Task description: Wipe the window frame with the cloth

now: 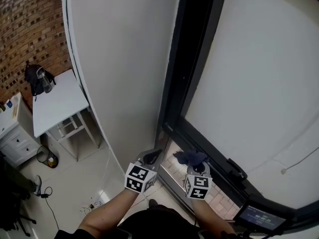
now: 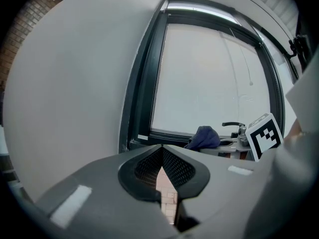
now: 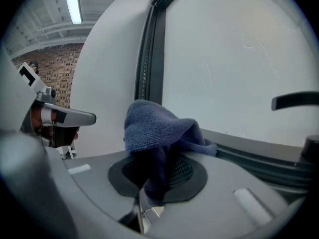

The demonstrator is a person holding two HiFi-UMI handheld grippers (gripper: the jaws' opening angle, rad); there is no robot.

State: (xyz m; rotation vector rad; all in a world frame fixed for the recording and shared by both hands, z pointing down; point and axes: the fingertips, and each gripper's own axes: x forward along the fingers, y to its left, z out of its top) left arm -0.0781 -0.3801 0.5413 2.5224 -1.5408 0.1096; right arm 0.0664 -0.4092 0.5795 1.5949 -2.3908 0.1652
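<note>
As things stand: the dark blue cloth (image 3: 159, 133) is pinched in the right gripper (image 3: 152, 180), with a bunched fold standing above the closed jaws. It sits at the lower rail of the window frame (image 1: 185, 78), near the bottom left corner. Contact with the rail cannot be confirmed.
Left gripper (image 2: 162, 158): jaws together, nothing between them. It is held just beside the right one, near the frame's upright.
Step in hand (judged): start of the wipe, at the corner.
Doing it well: press the loose fold flat on the rail, not the hard jaw tips. Travel along the rail in one direction, with the pinch firm enough that the cloth does not drag out. Lift round the handle (image 3: 294, 101) rather than snag on it. The idle left gripper should stay off the pane.
Head view only: both grippers side by side, the whole corner of the frame, and a white table (image 1: 57, 103) far below to the left.
Right gripper view only: how the cloth is held, with a tail through the pads and the bulk on top.
Left gripper view only: the cloth side-on against the rail, and the frame's upright up to its top corner.
</note>
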